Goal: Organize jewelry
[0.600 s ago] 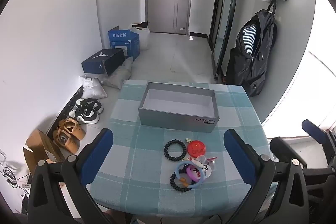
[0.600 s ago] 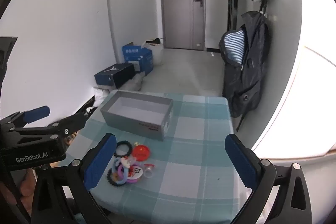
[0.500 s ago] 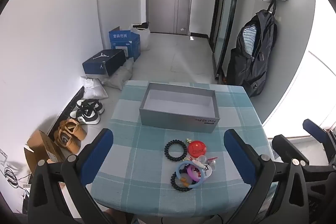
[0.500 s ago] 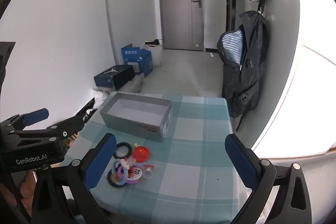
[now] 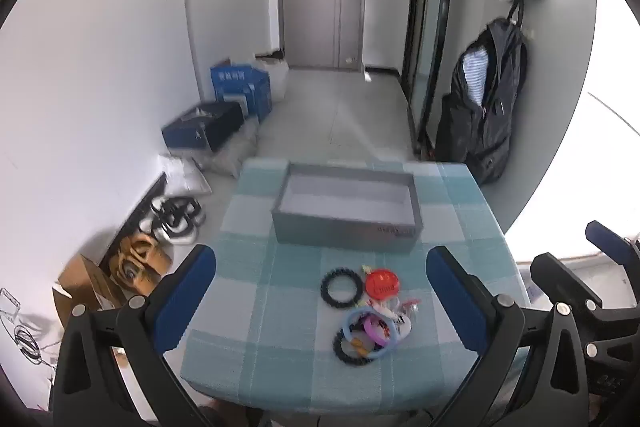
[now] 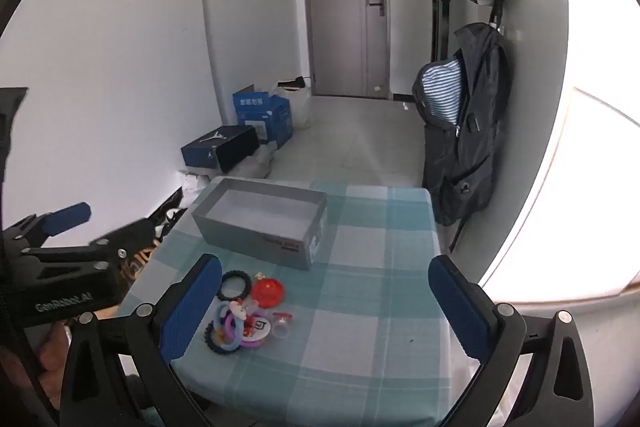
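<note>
Left hand-held gripper (image 5: 320, 291): released, jaws spread wide, nothing between the pads; it hangs above the near edge of the tabletop (image 5: 248, 307), tilted down toward the pile.
Right hand-held gripper (image 6: 324, 301): also released and empty, jaws wide, to the right of the pile and above it.
Pile (image 5: 370, 311): a small heap of jewelry on the near half of the checked cloth, well short of the box.
Box (image 5: 348, 209): grey, open-topped, seemingly empty, at the far half of the tabletop; the likely place for the pieces.
Black ring (image 5: 341, 287): a knobbly bangle lying flat and apart from the rest, just left of the red disc (image 5: 382, 283). Judged light, stiff or slightly rubbery, with a bumpy rim that should give the pads grip. Best taken across its band at one side, one pad inside the hole and one outside.
Second black ring (image 5: 349, 347): partly under the heap; lifting it first would likely drag other pieces.
Blue hoop (image 5: 370, 333): thin, smooth, probably slippery plastic, overlapping a purple hoop (image 6: 234, 331); pinch the band, not the whole width.
Red disc: flat and low; hard to get pads under, so take it by the rim.
Small clear and white bits (image 6: 280, 327): too small to identify; probably light and easy to flick away.
Cloth: soft, may bunch if the pads press down hard.
</note>
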